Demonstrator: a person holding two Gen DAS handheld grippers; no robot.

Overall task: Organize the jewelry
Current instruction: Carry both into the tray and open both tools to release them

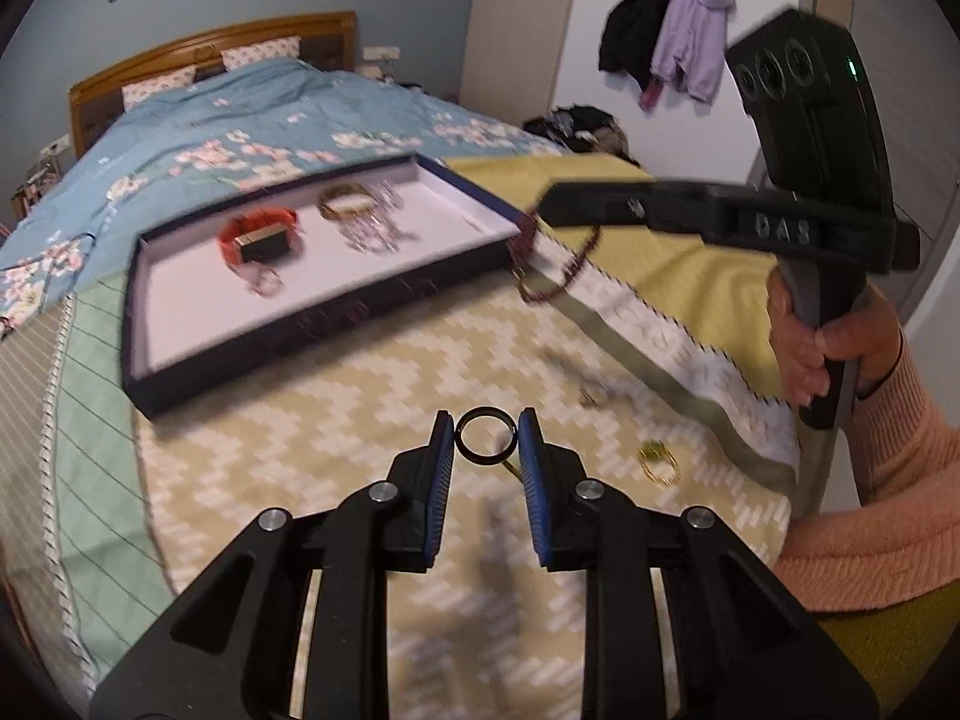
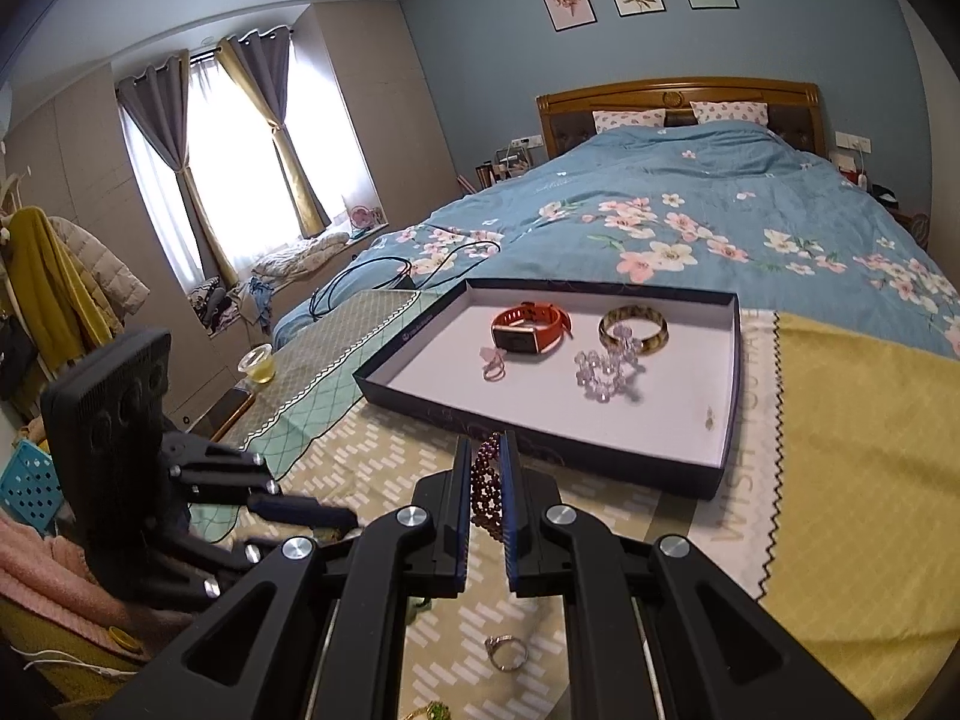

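In the left wrist view my left gripper [image 1: 486,420] is shut on a black ring [image 1: 486,435], held upright just above the patterned cloth. My right gripper [image 2: 486,450] is shut on a dark red bead bracelet [image 2: 485,483], which hangs near the tray's right corner [image 1: 558,267]. The dark blue tray [image 2: 600,459] with a white floor [image 1: 180,324] holds an orange watch [image 2: 528,327], a patterned bangle [image 2: 633,327], a clear crystal bracelet [image 2: 606,369] and a pink ring [image 2: 493,363]. The left gripper [image 2: 336,519] shows blurred at the left of the right wrist view.
On the cloth near me lie a silver ring [image 2: 507,651] and a gold ring with a green stone [image 1: 657,462]. A hand in a peach sleeve [image 1: 840,348] grips the right tool. A black cable [image 2: 384,276] lies on the blue quilt. A cup [image 2: 258,363] stands left of the bed.
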